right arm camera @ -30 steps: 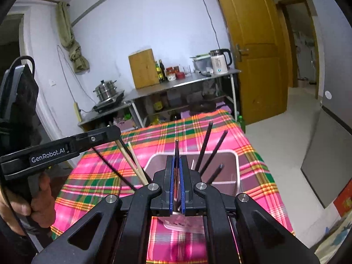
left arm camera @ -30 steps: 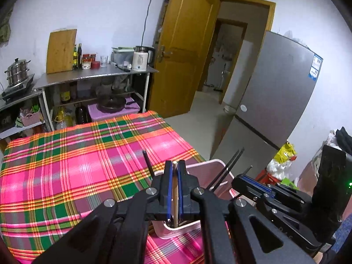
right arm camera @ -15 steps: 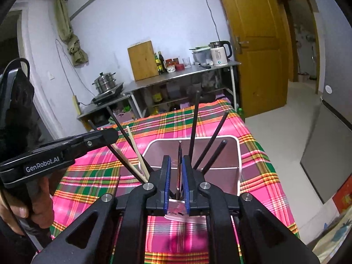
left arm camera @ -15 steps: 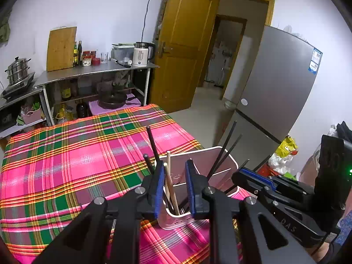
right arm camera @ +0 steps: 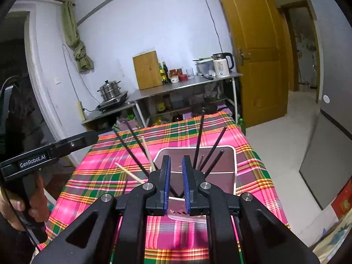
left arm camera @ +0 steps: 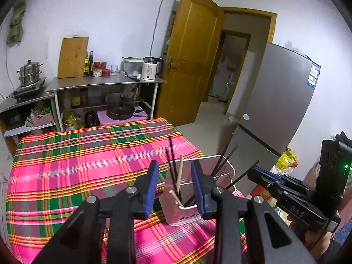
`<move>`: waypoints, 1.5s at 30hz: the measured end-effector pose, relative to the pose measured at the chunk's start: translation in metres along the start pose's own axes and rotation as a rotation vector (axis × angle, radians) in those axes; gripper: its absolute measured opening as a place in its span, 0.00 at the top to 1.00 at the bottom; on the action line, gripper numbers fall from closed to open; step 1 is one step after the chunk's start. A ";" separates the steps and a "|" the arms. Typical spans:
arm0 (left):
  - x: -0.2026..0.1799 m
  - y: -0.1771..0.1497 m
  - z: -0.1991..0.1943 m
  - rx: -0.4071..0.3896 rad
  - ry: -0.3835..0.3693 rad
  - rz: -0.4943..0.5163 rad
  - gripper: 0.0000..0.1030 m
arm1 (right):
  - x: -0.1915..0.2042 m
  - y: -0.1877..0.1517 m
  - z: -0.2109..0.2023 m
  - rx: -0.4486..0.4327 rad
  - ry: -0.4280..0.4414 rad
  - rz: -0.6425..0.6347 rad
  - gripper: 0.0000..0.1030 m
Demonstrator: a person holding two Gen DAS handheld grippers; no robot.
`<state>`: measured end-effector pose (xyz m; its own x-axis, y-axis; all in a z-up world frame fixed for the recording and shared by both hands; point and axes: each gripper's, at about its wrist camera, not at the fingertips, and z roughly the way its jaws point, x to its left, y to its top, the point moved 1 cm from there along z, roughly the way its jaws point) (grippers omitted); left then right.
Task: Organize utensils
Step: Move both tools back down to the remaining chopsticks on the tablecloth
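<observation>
A pale pink utensil holder [left arm camera: 228, 171] [right arm camera: 233, 167] stands on the plaid tablecloth [left arm camera: 66, 165] near its right edge. Several black chopsticks [right arm camera: 199, 140] and two wooden chopsticks [left arm camera: 180, 169] lean inside it. My left gripper [left arm camera: 175, 167] is open and empty, just above and in front of the holder. My right gripper [right arm camera: 176, 162] is open and empty, over the holder's near rim. The right gripper's body also shows at the right of the left wrist view [left arm camera: 286, 189], and the left gripper's body at the left of the right wrist view [right arm camera: 50, 151].
A metal shelf [left arm camera: 105, 83] with a kettle, jars, cutting board and a steamer pot stands beyond the table's far edge. A grey fridge [left arm camera: 279, 110] and an open wooden door [left arm camera: 187, 61] are to the right. The table [right arm camera: 253, 154] ends just right of the holder.
Both grippers have opened and let go of their chopsticks, which now rest in the holder. Both grippers have drawn back and up a little from it.
</observation>
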<state>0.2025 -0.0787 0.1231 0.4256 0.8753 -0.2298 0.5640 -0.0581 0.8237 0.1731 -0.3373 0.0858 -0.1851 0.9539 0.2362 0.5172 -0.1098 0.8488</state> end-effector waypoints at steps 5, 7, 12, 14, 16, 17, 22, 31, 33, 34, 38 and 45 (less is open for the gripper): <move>0.016 -0.017 -0.015 -0.005 0.030 -0.024 0.69 | 0.008 -0.010 -0.006 0.008 0.019 -0.011 0.89; 0.023 -0.026 -0.020 -0.001 0.045 -0.037 0.69 | 0.012 -0.017 -0.006 0.019 0.026 -0.020 0.89; 0.044 -0.053 -0.029 0.024 0.086 -0.084 0.69 | 0.025 -0.031 -0.003 0.050 0.051 -0.049 0.89; 0.051 -0.064 -0.031 0.036 0.101 -0.105 0.69 | 0.030 -0.037 -0.002 0.062 0.064 -0.059 0.89; 0.058 -0.076 -0.032 0.051 0.117 -0.125 0.69 | 0.037 -0.043 0.001 0.078 0.078 -0.069 0.89; 0.061 -0.082 -0.031 0.061 0.123 -0.137 0.69 | 0.040 -0.046 0.002 0.085 0.085 -0.074 0.89; 0.073 -0.109 -0.025 0.112 0.150 -0.176 0.69 | 0.054 -0.059 0.010 0.125 0.113 -0.102 0.89; 0.091 -0.151 0.008 0.217 0.187 -0.224 0.69 | 0.061 -0.082 0.029 0.197 0.134 -0.128 0.89; 0.095 -0.158 0.018 0.241 0.191 -0.236 0.69 | 0.064 -0.086 0.033 0.210 0.136 -0.132 0.89; 0.097 -0.161 0.023 0.253 0.193 -0.242 0.69 | 0.064 -0.089 0.036 0.222 0.138 -0.134 0.89; 0.103 -0.172 0.040 0.291 0.208 -0.252 0.69 | 0.067 -0.097 0.048 0.255 0.145 -0.138 0.89; 0.111 -0.186 0.061 0.329 0.245 -0.243 0.69 | 0.074 -0.109 0.067 0.303 0.162 -0.150 0.89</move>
<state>0.1877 -0.0005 -0.0875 0.0967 0.9675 -0.2338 0.8373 0.0479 0.5446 0.1588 -0.2362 -0.0207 -0.3943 0.8942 0.2122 0.6936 0.1381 0.7070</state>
